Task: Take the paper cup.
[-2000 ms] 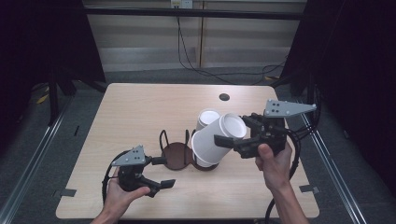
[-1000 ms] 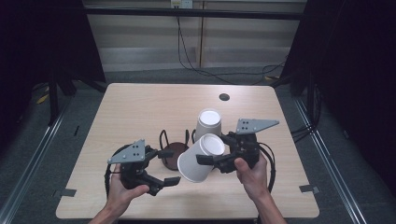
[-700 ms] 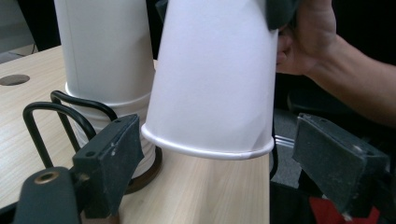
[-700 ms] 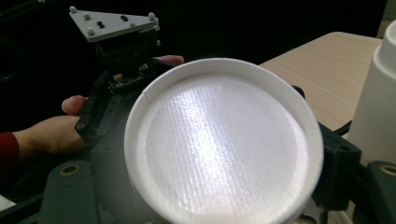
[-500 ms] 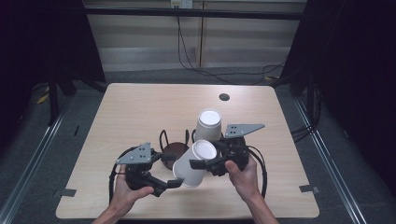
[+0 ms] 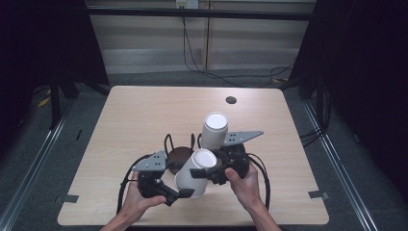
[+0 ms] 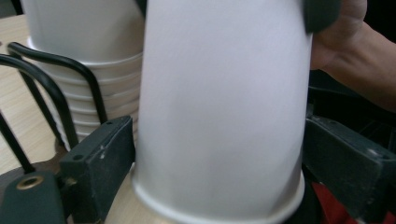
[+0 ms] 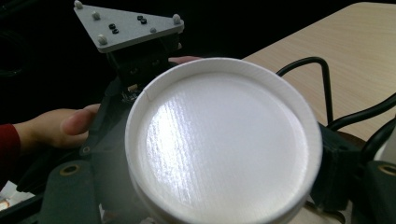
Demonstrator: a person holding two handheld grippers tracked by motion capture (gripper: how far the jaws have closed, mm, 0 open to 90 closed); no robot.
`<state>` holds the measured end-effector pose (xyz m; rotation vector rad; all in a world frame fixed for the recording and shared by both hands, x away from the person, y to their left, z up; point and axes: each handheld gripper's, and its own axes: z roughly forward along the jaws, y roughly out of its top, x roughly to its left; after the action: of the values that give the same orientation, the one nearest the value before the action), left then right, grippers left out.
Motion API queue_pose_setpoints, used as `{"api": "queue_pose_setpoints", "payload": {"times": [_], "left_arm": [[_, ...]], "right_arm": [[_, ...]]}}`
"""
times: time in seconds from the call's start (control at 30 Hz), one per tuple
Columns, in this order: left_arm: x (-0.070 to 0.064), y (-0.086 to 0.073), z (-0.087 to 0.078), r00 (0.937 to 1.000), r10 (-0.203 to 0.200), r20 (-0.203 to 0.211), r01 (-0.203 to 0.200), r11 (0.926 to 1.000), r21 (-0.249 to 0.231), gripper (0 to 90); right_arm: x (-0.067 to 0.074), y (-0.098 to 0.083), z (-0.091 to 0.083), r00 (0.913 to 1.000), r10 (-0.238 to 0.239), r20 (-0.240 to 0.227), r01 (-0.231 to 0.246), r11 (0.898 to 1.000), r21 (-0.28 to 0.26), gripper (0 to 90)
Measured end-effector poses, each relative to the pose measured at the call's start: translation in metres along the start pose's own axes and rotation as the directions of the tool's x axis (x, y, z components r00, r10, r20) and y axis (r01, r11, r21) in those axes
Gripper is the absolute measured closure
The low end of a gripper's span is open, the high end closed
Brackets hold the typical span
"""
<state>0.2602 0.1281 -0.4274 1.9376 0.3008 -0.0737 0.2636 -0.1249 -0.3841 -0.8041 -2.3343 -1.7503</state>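
Note:
A white paper cup (image 6: 195, 171) hangs upside down and tilted over the table's front, with my right gripper (image 6: 211, 172) shut on its sides. In the right gripper view its round bottom (image 8: 219, 144) faces the camera between that gripper's jaws (image 8: 205, 186). My left gripper (image 6: 180, 192) is open, and the cup's rim end (image 7: 219, 140) sits between its two jaws, which stand close on both sides. Behind it a stack of upside-down white cups (image 6: 214, 129) stands in a black wire holder with a brown base (image 6: 178, 156).
The wooden table (image 6: 144, 115) has a small dark hole (image 6: 231, 100) at the back right. Black wire loops of the holder (image 7: 56, 98) rise just beside my left gripper's jaw. Dark floor and rails surround the table.
My right gripper has carried the cup down and left from beside the stack. My left gripper has moved right, and the cup now sits between its jaws.

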Motion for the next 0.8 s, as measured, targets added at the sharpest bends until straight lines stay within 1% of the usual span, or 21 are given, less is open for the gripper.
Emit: {"api": "queue_pose_setpoints", "payload": {"times": [0.1, 0.2, 0.27, 0.37, 0.4, 0.43, 0.5, 0.6, 0.63, 0.67, 0.77, 0.8], "left_arm": [[-0.001, -0.001, 0.005, 1.0, -0.007, 0.004, 0.007, 0.9999, 0.011, 8.4], [0.0, -0.003, 0.007, 0.9997, -0.014, 0.019, 0.013, 0.9999, 0.01, 7.8], [-0.001, -0.003, 0.008, 0.9998, -0.01, 0.02, 0.01, 0.9999, 0.012, 7.9], [-0.002, -0.005, 0.009, 0.9997, -0.017, 0.017, 0.016, 0.9998, 0.014, 8.5], [-0.002, -0.005, 0.009, 0.9994, -0.03, 0.015, 0.03, 0.9994, 0.018, 8.9], [-0.002, -0.005, 0.009, 0.9992, -0.035, 0.017, 0.035, 0.9992, 0.02, 9.5], [-0.003, -0.004, 0.008, 0.9996, -0.025, 0.012, 0.025, 0.9995, 0.019, 10.3], [-0.003, -0.004, 0.006, 0.9997, -0.021, 0.009, 0.021, 0.9993, 0.031, 11.8], [-0.002, -0.003, 0.005, 0.9997, -0.023, 0.013, 0.022, 0.9986, 0.049, 12.6], [-0.001, -0.003, 0.005, 0.9996, -0.025, 0.016, 0.024, 0.9981, 0.057, 13.2], [0.0, -0.003, 0.005, 0.9993, -0.031, 0.022, 0.03, 0.997, 0.072, 14.3], [0.0, -0.003, 0.005, 0.9994, -0.026, 0.024, 0.024, 0.9963, 0.082, 14.5]], "right_arm": [[0.002, -0.001, 0.005, 1.0, -0.004, -0.007, 0.004, 1.0, 0.006, 24.4], [0.004, -0.001, 0.007, 0.9998, -0.006, -0.017, 0.006, 1.0, 0.007, 24.4], [0.004, -0.001, 0.008, 0.9998, -0.01, -0.016, 0.01, 1.0, 0.011, 24.4], [0.004, -0.001, 0.01, 0.9998, -0.006, -0.021, 0.006, 1.0, 0.01, 24.4], [0.004, -0.001, 0.01, 0.9998, -0.008, -0.019, 0.008, 1.0, 0.013, 24.4], [0.004, -0.002, 0.01, 0.9998, -0.008, -0.019, 0.008, 1.0, 0.013, 24.4], [0.004, -0.002, 0.01, 0.9996, -0.009, -0.027, 0.01, 1.0, 0.014, 24.3], [0.003, -0.002, 0.01, 0.9991, -0.014, -0.04, 0.014, 1.0, 0.014, 23.6], [0.002, -0.003, 0.011, 0.9989, -0.01, -0.047, 0.01, 1.0, 0.007, 23.4], [0.002, -0.004, 0.012, 0.9987, -0.009, -0.049, 0.009, 1.0, 0.011, 23.3], [0.002, -0.005, 0.014, 0.999, -0.011, -0.042, 0.011, 1.0, 0.012, 22.8], [0.002, -0.005, 0.014, 0.9991, -0.012, -0.04, 0.012, 1.0, 0.014, 22.4]]}}
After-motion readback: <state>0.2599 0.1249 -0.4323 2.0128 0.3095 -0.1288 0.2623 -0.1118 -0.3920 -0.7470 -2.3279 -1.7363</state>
